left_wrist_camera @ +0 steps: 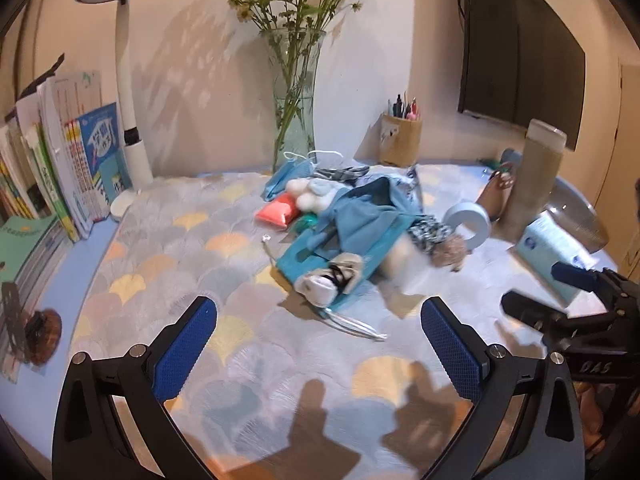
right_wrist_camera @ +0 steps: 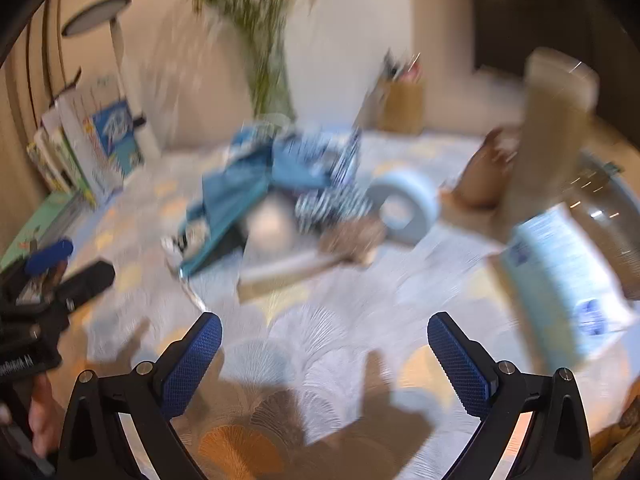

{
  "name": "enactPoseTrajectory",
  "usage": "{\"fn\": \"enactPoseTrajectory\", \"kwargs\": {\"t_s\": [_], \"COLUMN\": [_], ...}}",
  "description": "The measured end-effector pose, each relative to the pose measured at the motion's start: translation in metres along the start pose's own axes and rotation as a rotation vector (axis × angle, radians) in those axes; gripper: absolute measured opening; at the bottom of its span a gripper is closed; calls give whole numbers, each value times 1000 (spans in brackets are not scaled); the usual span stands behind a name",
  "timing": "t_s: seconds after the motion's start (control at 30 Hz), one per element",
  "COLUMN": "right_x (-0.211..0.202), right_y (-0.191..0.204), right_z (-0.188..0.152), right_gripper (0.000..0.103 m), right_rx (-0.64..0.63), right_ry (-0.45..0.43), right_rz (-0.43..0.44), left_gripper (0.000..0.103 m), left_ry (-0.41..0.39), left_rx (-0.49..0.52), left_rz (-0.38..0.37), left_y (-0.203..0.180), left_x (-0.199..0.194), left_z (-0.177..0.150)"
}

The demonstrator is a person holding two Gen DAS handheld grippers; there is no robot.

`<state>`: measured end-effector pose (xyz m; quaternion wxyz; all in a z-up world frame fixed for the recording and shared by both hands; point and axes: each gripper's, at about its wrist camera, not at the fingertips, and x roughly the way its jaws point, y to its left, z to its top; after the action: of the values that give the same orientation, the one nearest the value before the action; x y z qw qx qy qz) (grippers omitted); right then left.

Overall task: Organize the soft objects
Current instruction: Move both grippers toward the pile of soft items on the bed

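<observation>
A heap of soft things lies mid-table: a teal cloth [left_wrist_camera: 356,220], blue face masks [left_wrist_camera: 290,178], a red pouch [left_wrist_camera: 278,212], white pompoms [left_wrist_camera: 300,192], a small white sock-like toy [left_wrist_camera: 324,284], a patterned fabric [left_wrist_camera: 430,234] and a fuzzy brown ball [left_wrist_camera: 452,252]. My left gripper [left_wrist_camera: 320,320] is open, just short of the heap, nothing between its fingers. My right gripper [right_wrist_camera: 324,344] is open too, over bare tablecloth; its view is blurred, with the teal cloth [right_wrist_camera: 236,196] ahead. The right gripper [left_wrist_camera: 560,292] also shows at the right edge of the left wrist view.
A glass vase [left_wrist_camera: 294,112] with flowers, a white desk lamp [left_wrist_camera: 128,92], books [left_wrist_camera: 68,168], a pen cup [left_wrist_camera: 400,140], a light blue tape roll [left_wrist_camera: 468,226], a tall beige cylinder [left_wrist_camera: 532,180], a tissue pack [left_wrist_camera: 552,252] and a clear container [left_wrist_camera: 576,216] ring the patterned tablecloth [left_wrist_camera: 180,240].
</observation>
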<state>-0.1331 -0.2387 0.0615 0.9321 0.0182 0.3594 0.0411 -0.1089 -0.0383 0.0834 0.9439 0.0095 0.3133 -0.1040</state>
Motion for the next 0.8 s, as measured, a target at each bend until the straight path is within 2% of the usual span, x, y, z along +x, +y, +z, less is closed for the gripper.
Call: {"fn": "enactPoseTrajectory", "kwargs": {"t_s": [0.13,0.23,0.33,0.43,0.57,0.8], "right_x": [-30,-41,-41,-39,-37,-27], "right_y": [-4,0,5,4,-4,-4], "right_z": [10,9,7,6,3,-1], "right_gripper": [103,103,103,97,97,97], "right_rx": [24,21,17,35,96,112], "right_ry": [-85,-113,-93,-80,-86,-42], "right_rz": [-19,-15,-13,-12,-18,-1], "left_gripper": [98,98,98,98,98,98], "left_ry": [-14,-42,-45,-40,-35,-25], "left_rx": [-58,-51,-57,-59,-66,-80], "left_rz": [-37,-10,-2,-8,-21,-50], "left_y": [-2,-9,-11,-10,-8,-11], "left_x": [-15,-24,-28,-28,-28,-24], "left_z": [-12,-17,-18,-19,-21,-24]}}
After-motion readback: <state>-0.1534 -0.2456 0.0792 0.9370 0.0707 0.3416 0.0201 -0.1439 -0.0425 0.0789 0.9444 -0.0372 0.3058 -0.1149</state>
